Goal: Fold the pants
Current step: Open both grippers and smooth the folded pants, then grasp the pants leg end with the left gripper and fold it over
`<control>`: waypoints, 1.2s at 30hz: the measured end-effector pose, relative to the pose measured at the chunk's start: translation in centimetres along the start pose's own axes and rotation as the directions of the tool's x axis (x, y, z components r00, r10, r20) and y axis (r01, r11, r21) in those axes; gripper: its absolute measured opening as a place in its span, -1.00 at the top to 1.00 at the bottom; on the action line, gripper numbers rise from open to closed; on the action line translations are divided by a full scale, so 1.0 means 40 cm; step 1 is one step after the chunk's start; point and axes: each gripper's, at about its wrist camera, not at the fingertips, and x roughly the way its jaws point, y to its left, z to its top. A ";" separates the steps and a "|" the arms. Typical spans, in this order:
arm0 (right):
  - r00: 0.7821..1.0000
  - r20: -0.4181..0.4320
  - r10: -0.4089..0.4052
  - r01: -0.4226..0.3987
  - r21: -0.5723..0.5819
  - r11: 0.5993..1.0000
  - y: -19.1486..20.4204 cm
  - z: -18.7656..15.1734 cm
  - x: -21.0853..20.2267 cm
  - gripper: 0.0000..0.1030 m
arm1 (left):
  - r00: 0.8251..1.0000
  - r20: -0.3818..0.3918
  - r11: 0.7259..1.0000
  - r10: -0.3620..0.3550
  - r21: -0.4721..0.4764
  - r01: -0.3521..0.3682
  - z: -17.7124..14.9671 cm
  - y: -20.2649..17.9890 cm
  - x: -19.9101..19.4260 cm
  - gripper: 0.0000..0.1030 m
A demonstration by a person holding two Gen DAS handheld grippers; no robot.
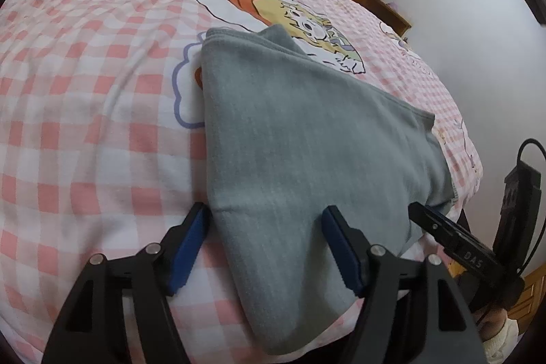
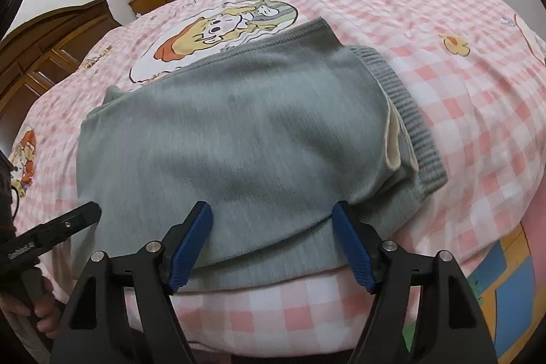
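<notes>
Soft grey knit pants [image 2: 232,132], ribbed waistband [image 2: 409,111].

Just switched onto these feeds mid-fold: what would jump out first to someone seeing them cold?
The folded grey knit pants lie in a thick stack near the front edge of the pink-and-white checked bedsheet, ribbed waistband on the right in the right wrist view. Both blue-padded grippers stand open over the near edge, left gripper and right gripper, pinching nothing. A large cartoon print lies just behind the stack.
</notes>
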 end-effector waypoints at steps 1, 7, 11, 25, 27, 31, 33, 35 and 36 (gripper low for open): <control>1.000 -0.004 0.002 -0.002 0.005 1.000 -0.002 -0.001 -0.005 -0.44 | 1.000 0.000 1.000 0.003 0.007 -0.003 0.000 -0.001 0.001 -0.40; 1.000 0.009 0.010 -0.010 0.013 1.000 -0.001 -0.013 -0.043 -0.44 | 1.000 0.014 1.000 0.016 0.023 -0.016 0.000 -0.013 0.006 -0.40; 0.999 0.027 0.019 -0.019 0.015 1.000 0.006 -0.015 -0.064 -0.44 | 0.999 0.022 0.999 0.027 0.029 -0.028 -0.001 -0.018 0.003 -0.37; 0.996 0.069 0.048 -0.052 0.062 0.997 -0.008 -0.006 -0.105 -0.44 | 0.998 0.044 0.999 -0.051 0.001 0.051 0.010 -0.009 -0.039 0.66; 0.995 0.080 0.054 -0.059 0.070 0.996 -0.012 -0.004 -0.115 -0.44 | 0.996 0.053 0.997 -0.073 0.000 0.073 0.016 -0.014 -0.056 0.69; 0.992 0.102 0.069 -0.078 0.087 0.993 -0.024 0.001 -0.135 -0.44 | 0.991 0.071 0.994 -0.111 0.026 0.109 0.032 -0.042 -0.101 0.71; 0.991 0.112 0.074 -0.085 0.094 0.992 -0.029 0.005 -0.145 -0.44 | 0.992 0.074 0.993 -0.102 0.061 0.097 0.041 -0.066 -0.120 0.71; 0.990 0.119 0.080 -0.092 0.100 0.991 -0.035 0.008 -0.154 -0.44 | 0.995 0.071 0.991 -0.073 0.114 0.064 0.050 -0.101 -0.135 0.71; 0.989 0.122 0.085 -0.098 0.104 0.990 -0.039 0.011 -0.158 -0.44 | 0.996 0.068 0.989 -0.063 0.138 0.053 0.056 -0.124 -0.144 0.71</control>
